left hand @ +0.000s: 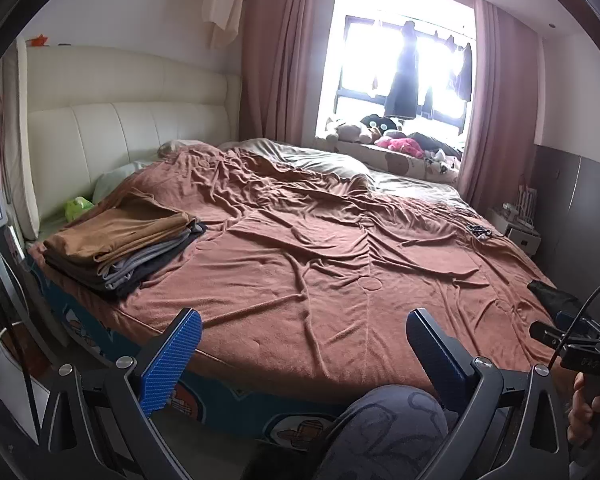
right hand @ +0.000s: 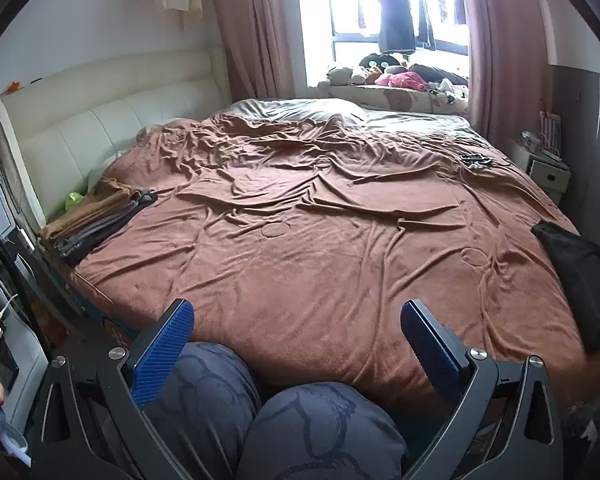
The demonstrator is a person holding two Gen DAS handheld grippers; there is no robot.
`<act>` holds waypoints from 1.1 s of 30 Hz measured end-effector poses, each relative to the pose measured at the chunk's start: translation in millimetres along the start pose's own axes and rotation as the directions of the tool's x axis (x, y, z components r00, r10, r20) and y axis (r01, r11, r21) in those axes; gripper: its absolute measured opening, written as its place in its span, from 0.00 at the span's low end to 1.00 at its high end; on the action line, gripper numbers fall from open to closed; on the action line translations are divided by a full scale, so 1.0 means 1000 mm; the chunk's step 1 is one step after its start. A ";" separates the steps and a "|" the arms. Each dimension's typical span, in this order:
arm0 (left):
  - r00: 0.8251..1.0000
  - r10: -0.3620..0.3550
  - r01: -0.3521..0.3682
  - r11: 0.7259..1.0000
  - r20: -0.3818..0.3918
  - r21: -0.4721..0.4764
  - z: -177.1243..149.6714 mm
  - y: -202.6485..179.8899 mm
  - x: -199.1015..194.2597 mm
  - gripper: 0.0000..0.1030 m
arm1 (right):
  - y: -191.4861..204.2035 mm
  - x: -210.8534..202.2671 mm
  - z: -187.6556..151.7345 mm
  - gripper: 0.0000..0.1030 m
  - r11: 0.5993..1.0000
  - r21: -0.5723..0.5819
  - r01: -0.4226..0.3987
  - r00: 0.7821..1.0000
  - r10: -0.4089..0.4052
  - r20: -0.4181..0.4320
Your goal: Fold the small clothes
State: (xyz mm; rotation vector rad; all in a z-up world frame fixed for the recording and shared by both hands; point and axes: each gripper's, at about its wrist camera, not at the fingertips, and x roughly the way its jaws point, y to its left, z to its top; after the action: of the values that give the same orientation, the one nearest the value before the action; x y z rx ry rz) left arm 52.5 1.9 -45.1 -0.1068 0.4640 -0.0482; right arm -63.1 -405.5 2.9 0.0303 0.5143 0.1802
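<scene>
Folded clothes [left hand: 120,244] sit in a stack at the far left edge of the bed [left hand: 300,264], a tan piece on top of grey and dark layers, just right of a green item [left hand: 78,206] by the cream headboard [left hand: 112,120]. Wrinkled brown bedding covers the mattress. The left gripper [left hand: 304,320] hangs over the near edge with its blue-padded jaws spread wide and nothing between them; the person's knee [left hand: 384,420] shows below. The right gripper [right hand: 296,312] is likewise wide apart and empty above both knees. At the right edge of the bed lies a black garment [right hand: 580,268], well apart from the stack. Far off, soft toys [left hand: 380,136] line the windowsill between pink curtains [left hand: 276,52].
</scene>
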 end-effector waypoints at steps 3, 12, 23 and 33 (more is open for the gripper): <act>1.000 -0.005 0.005 1.000 -0.007 0.008 -0.001 -0.002 0.000 1.00 | 0.001 -0.003 -0.001 1.00 1.000 0.000 -0.001 1.000 0.001 0.000; 1.000 -0.011 0.011 1.000 -0.010 0.004 0.000 -0.002 -0.002 1.00 | -0.002 -0.005 -0.005 1.00 1.000 0.009 -0.002 1.000 0.002 0.003; 1.000 0.009 -0.009 1.000 -0.010 -0.010 -0.004 0.001 -0.006 1.00 | 0.001 -0.006 -0.005 1.00 1.000 0.016 -0.006 1.000 0.006 0.003; 1.000 0.013 -0.013 1.000 -0.002 -0.006 -0.004 0.000 -0.010 1.00 | 0.002 -0.005 -0.005 1.00 1.000 0.016 -0.005 1.000 0.005 -0.003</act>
State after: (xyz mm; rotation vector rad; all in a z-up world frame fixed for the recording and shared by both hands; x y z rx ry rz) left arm 41.3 2.2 -44.2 -0.1100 0.4672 -0.0339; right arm -70.5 -404.8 1.3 0.0471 0.5184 0.1808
